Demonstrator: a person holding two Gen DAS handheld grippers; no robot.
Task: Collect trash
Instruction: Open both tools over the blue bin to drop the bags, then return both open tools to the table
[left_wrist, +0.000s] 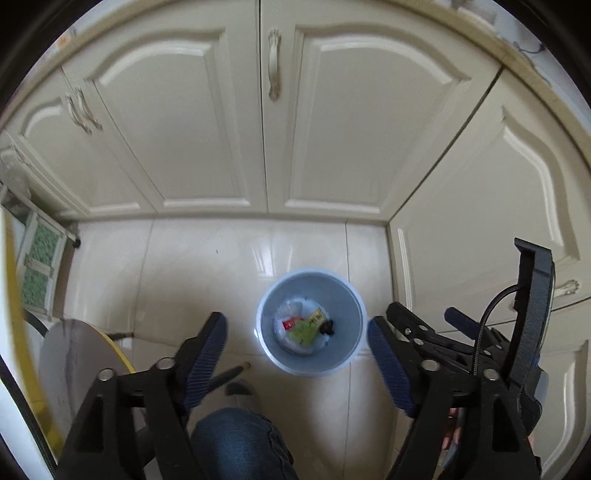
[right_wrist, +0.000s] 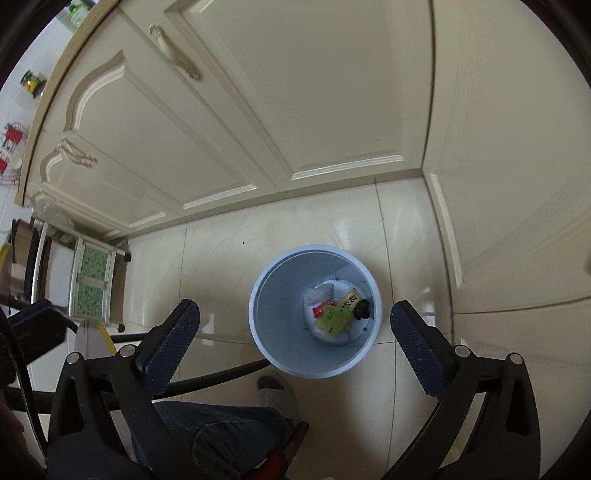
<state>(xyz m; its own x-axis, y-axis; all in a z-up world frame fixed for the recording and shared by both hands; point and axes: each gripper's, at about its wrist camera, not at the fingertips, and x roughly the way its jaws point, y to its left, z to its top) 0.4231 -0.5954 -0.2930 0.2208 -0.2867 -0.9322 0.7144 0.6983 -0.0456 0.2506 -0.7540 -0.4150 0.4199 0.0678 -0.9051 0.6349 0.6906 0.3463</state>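
Note:
A light blue bin (left_wrist: 345, 302) (right_wrist: 273, 302) stands on the pale floor tiles near the cabinet corner. At its bottom lie a yellow-green packet (left_wrist: 308, 326) (right_wrist: 338, 317), a red wrapper (left_wrist: 288, 324) (right_wrist: 317, 311), a small black item (left_wrist: 327, 328) (right_wrist: 361, 309) and crumpled white paper and clear plastic. My left gripper (left_wrist: 293, 321) hangs above the bin, pointing steeply down, jaws open, nothing between the blue pads. My right gripper (right_wrist: 294, 307) is also over the bin, spread wide and empty.
Cream cabinet doors (left_wrist: 207, 122) (right_wrist: 332, 92) close off the floor behind and to the right of the bin. A person's jeans knee (left_wrist: 236, 439) and shoe (left_wrist: 240, 389) are just before it. A round grey stool top (left_wrist: 77, 354) and a green-patterned trolley (right_wrist: 92, 280) stand left.

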